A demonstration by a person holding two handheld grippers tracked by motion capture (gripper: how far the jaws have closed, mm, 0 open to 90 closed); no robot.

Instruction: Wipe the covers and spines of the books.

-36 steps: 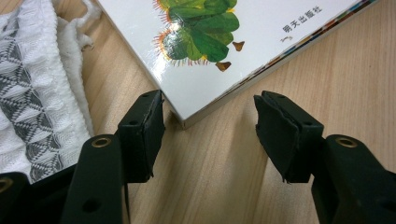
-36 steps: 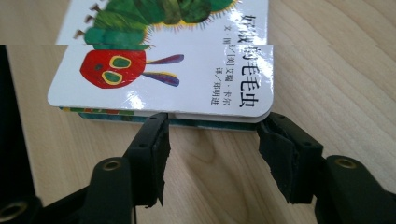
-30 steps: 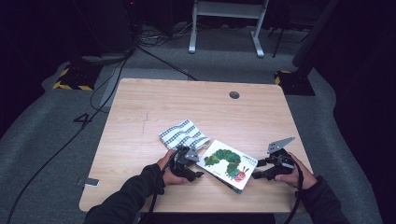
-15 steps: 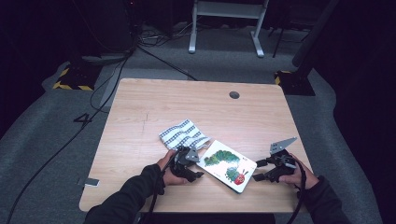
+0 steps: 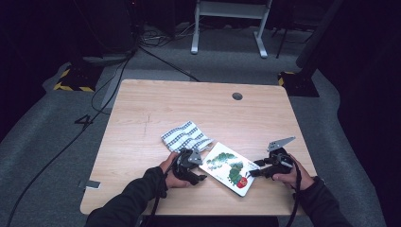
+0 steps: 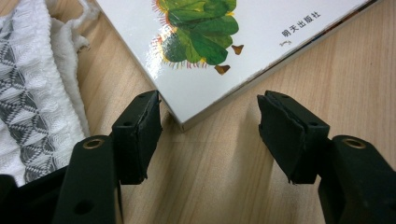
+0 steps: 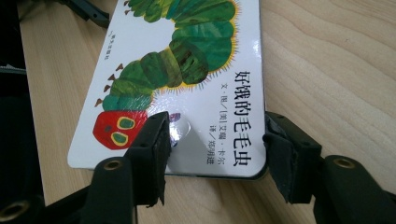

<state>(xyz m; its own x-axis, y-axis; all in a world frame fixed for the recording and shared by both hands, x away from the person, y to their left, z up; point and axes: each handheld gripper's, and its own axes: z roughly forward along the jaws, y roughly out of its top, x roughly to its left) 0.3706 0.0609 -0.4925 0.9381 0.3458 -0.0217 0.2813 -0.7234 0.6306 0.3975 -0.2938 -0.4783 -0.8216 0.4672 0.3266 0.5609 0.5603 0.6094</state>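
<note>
Picture book [image 5: 228, 168] lies flat on the near half of the wooden table [image 5: 156, 109] in the high view, its long axis slanting from the far left, beside the folded patterned cloth [image 5: 186, 136], toward the near right, with the caterpillar's red head at that nearer right end. Against the earlier high views the book has turned a little, its red-head end swung nearer the table's front edge, and the right hand has drawn in closer to that end while the left hand keeps its place. The left gripper [image 5: 195, 171] sits at the book's left corner and the right gripper [image 5: 253, 169] at the red-head end. From the left gripper view, its jaws stand partly apart on either side of the book's corner [image 6: 187, 88], the left pad just beside one edge, the right pad clear of the cover over bare wood; they have just been opening a little, with only that corner tip between them, and the cloth [image 6: 32, 93] lies off to the left. From the right gripper view, the jaws have just been closing and straddle the book's short end [image 7: 210, 140], one pad lying over the cover near the red head, the other at the outer edge; whether they press I cannot tell
</note>
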